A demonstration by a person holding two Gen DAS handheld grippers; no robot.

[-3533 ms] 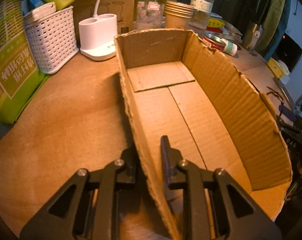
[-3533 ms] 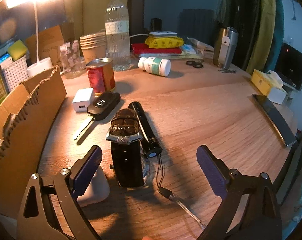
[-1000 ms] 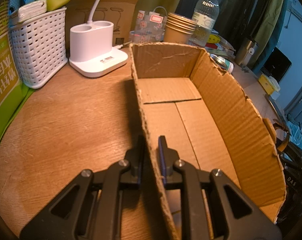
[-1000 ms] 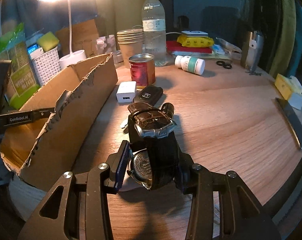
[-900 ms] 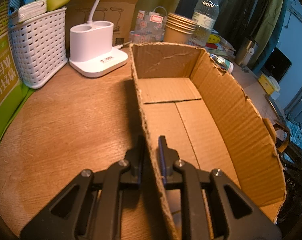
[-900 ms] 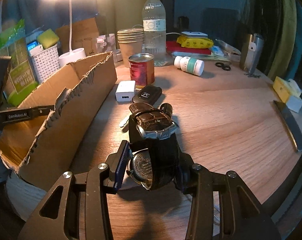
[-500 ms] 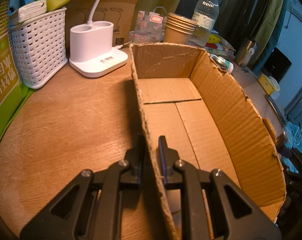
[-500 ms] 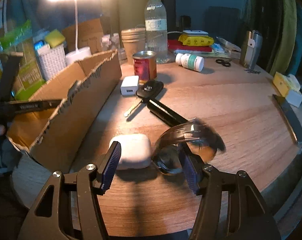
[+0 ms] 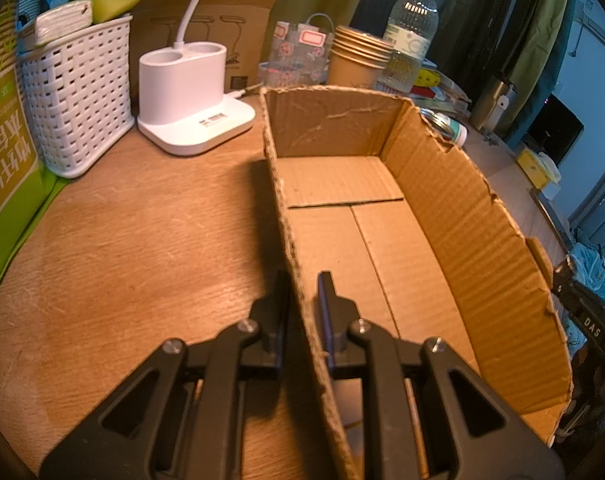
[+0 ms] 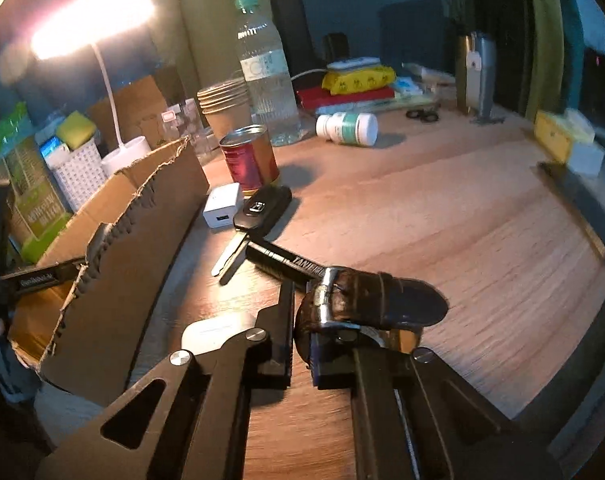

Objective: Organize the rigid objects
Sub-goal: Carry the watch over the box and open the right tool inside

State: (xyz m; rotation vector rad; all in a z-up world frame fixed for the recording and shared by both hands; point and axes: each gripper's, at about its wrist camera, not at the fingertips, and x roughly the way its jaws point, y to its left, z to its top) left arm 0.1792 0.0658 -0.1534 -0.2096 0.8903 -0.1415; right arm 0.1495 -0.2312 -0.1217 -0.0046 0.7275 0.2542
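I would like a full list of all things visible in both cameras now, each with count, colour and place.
cardboard box: 1, brown, open, nothing visible inside, left part of the table
watch: 1, dark brown strap, in the right gripper
car key: 1, black, beside the box
charger: 1, white, next to the car key
flashlight: 1, black, behind the watch
earbud case: 1, white, near the box
can: 1, red
water bottle: 1, clear
pill bottle: 1, white, lying down
paper cups: stack, brown
basket: 1, white
lamp base: 1, white
left gripper: black, clamping the box wall
right gripper: black
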